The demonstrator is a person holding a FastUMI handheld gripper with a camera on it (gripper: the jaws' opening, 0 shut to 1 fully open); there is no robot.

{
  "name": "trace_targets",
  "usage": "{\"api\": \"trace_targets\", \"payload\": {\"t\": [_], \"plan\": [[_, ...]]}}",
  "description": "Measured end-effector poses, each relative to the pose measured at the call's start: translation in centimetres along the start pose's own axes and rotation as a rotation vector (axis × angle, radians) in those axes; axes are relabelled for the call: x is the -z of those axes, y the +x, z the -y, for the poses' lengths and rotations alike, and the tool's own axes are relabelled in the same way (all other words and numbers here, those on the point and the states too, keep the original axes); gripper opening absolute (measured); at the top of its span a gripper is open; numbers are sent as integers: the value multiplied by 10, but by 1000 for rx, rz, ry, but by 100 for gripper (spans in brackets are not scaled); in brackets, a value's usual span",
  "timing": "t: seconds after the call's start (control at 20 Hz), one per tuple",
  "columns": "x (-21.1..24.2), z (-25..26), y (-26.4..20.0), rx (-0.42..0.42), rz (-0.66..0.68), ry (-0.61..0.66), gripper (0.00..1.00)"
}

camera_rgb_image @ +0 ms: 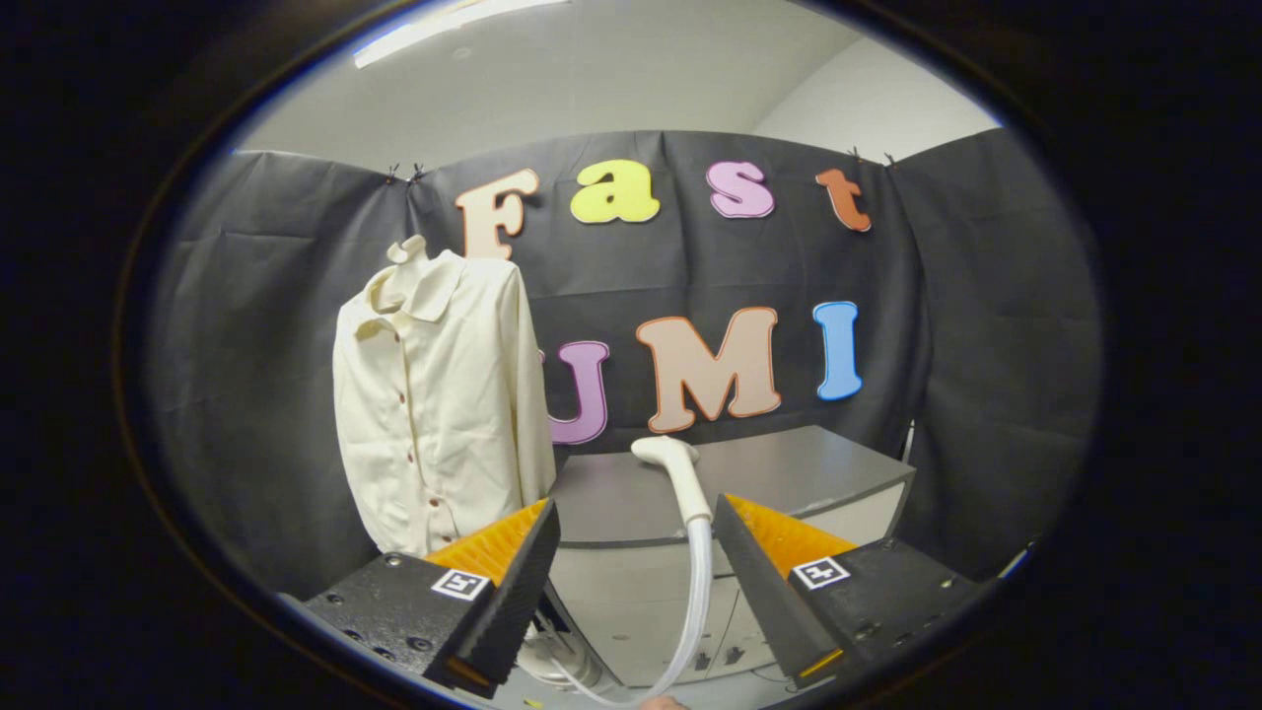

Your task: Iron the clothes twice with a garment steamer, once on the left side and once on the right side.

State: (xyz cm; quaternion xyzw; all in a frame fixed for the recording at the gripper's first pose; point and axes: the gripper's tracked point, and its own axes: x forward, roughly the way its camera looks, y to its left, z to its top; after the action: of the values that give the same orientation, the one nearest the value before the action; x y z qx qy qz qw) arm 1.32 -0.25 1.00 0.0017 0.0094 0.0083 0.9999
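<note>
a: where's the claw [636, 518] right now?

b: it's open, the two fingers [513, 582] spread wide apart and pressing on nothing. the steamer's handle passes through the gap between them, closer to the right finger than the left, but i can't see either finger touching it.

a: and the garment steamer itself?

b: the steamer head [668, 456] is white, standing upright just ahead of the fingers, its nozzle end tipped toward the left. from the handle a pale translucent hose [696, 592] drops down between the fingers and curves away to the left near the floor, toward a rounded pale base part that's mostly hidden behind the left finger.

a: what about the clothes?

b: a cream shirt [439, 394] hangs upright to the left of the steamer and beyond the left finger. it has a collar at the top and a row of small dark buttons running down the front. its lower hem is partly covered by the left finger. the shirt and the steamer head are apart, with a clear gap between them.

a: anything behind them?

b: a grey bench [789, 473] sits beyond the steamer, with a light cabinet front below its top. black cloth forms the booth's wall behind the shirt and bench, clipped up along its top edge, and a white ceiling with a strip light above that.
</note>
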Motion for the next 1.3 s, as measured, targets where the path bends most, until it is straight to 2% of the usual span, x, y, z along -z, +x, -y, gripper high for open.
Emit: {"api": "trace_targets", "payload": {"t": [0.45,0.85,1.3], "plan": [[-15,22,64,7,-55,-2,96],[-31,49,174,15,-142,-11,97],[-4,61,279,4,-345,-43,96]]}}
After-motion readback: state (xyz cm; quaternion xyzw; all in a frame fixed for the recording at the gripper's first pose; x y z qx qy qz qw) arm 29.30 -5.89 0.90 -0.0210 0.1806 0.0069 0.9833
